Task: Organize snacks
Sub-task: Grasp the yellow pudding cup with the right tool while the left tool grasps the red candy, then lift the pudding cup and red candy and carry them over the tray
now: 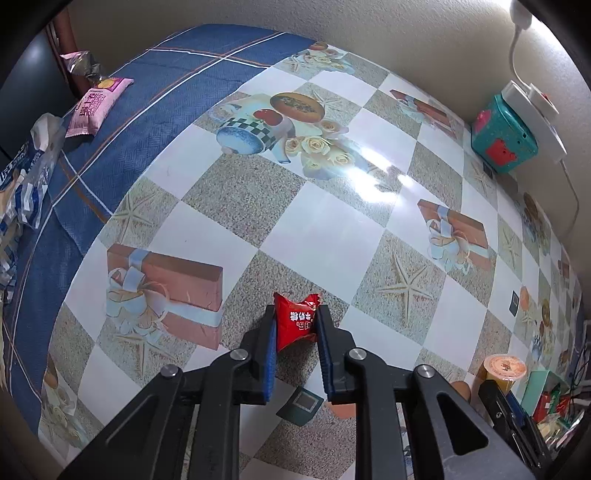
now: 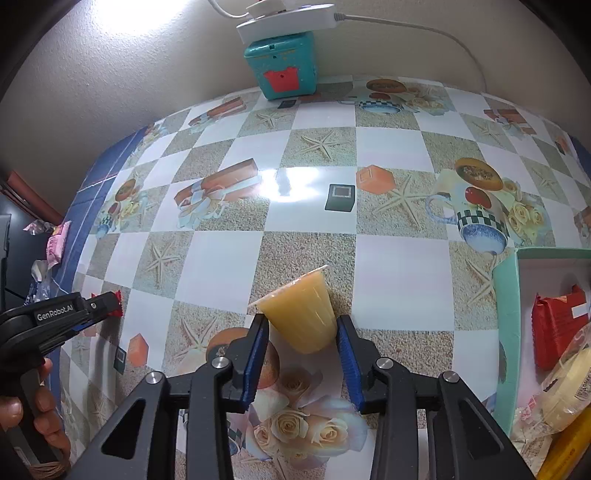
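Gripping a red candy wrapper (image 1: 296, 320), the left gripper (image 1: 296, 325) has its two blue pads pressed on both sides of the packet, which stands just above the checkered tablecloth (image 1: 325, 229). The right gripper (image 2: 301, 334) is closed on a yellow jelly cup (image 2: 301, 317); the cup is tilted, with its sealed top turned toward the upper left, and the pads touch its two sides.

Taking the jelly cup as the landmark: the red candy wrapper is well to the left of it, at the tip of the left gripper as the right wrist view shows it. A mint-green box (image 2: 511, 317) is near the cup on the right, and inside it lie a red snack pack (image 2: 554, 332) and a pale yellow packet (image 2: 569, 391). Far behind the cup, against the wall, stands a teal tin (image 2: 282, 61) with a white power strip (image 2: 288, 18) on top. Well to the left of the cup, on a blue cloth (image 1: 122, 155), lies a pink snack bag (image 1: 98, 107). A hand (image 2: 33, 402) holds the handle of the left gripper.
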`<state>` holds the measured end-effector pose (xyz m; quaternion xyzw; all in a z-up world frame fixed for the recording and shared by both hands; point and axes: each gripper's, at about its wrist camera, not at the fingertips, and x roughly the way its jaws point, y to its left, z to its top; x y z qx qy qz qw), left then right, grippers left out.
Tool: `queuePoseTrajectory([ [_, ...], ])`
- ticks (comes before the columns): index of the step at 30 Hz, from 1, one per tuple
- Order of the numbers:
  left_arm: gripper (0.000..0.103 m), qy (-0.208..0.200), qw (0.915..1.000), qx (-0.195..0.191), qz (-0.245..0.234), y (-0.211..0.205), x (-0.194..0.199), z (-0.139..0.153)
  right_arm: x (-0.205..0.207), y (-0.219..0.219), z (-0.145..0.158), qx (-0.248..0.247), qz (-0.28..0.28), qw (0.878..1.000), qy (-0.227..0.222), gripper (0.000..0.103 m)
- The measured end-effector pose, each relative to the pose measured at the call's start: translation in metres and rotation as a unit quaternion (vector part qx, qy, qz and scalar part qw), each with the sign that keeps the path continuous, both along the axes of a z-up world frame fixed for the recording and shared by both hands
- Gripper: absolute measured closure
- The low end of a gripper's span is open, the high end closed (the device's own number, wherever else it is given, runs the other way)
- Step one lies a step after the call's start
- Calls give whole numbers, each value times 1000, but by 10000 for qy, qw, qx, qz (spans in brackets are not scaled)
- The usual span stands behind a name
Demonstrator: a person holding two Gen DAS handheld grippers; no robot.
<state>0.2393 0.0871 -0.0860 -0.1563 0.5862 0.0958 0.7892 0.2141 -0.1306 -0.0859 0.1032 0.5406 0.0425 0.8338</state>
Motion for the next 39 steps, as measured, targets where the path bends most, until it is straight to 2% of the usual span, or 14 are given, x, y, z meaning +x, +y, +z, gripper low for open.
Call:
queuePoseTrajectory([
  [11,86,-155,9998,7,91,13,-9,19,-5,-3,8,36,25,10000,-29,68],
  [17,86,-307,9995,73,96,12,-20,42,-13,-6,21,44,56,9999,-80,71],
  [19,86,-390,9992,108,72,10,-25,53,-17,-8,25,92,44,9999,-94,74],
  [26,86,-540,9982,264,-74,-5,-38,82,-31,-20,34,313,-63,9995,13,77],
  [28,86,-563,9982,180,-61,-6,-43,88,-37,-23,40,342,-77,9994,2,95],
  [34,86,-615,9980,-28,-165,-30,-62,100,-60,-36,67,195,-103,9996,-192,94],
  [39,86,-577,9977,30,-347,-50,-76,101,-63,-44,68,203,-198,9993,-260,88],
])
